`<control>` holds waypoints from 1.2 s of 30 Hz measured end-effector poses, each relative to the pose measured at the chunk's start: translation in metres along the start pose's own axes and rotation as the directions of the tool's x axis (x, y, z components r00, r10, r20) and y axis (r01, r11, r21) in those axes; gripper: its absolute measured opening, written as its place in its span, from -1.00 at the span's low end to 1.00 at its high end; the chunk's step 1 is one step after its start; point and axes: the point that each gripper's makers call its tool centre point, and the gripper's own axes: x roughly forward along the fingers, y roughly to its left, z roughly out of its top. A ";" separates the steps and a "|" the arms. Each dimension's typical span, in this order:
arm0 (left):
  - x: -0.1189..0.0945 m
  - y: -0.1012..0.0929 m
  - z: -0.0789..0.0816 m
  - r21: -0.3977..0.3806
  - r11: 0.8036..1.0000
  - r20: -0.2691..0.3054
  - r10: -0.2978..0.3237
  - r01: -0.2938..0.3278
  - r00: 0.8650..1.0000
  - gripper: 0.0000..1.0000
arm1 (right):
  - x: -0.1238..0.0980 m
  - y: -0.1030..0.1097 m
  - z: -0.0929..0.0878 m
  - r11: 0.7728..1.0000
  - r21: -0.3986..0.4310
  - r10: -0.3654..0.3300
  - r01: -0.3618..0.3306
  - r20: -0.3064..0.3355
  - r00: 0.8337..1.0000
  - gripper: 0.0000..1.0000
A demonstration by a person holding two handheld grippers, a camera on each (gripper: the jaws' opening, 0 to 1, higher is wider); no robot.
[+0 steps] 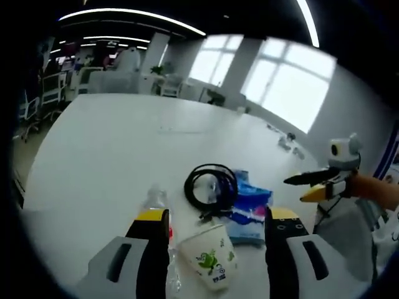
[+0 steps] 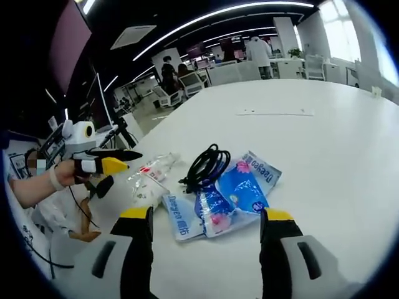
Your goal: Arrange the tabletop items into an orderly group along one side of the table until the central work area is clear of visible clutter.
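Our left gripper (image 1: pixel 215 227) stands wide with the paper cup (image 1: pixel 212 256) tilted between its jaws, nearer than our empty, wide right gripper (image 2: pixel 206 224), facing the blue packets (image 2: pixel 234 196).

The clear bottle (image 1: pixel 163 215) is partly hidden behind the left hand-held gripper (image 1: pixel 215 224) and paper cup (image 1: pixel 211 255).

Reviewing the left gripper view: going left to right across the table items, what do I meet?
Plastic bottle → paper cup → black cable coil → blue packet → the other gripper at the right edge.
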 end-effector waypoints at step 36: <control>0.087 0.020 -0.012 -0.086 0.995 -0.150 0.042 -0.055 0.988 -0.18 | 0.072 -0.007 0.033 0.998 0.058 0.017 -0.016 -0.019 1.000 -0.08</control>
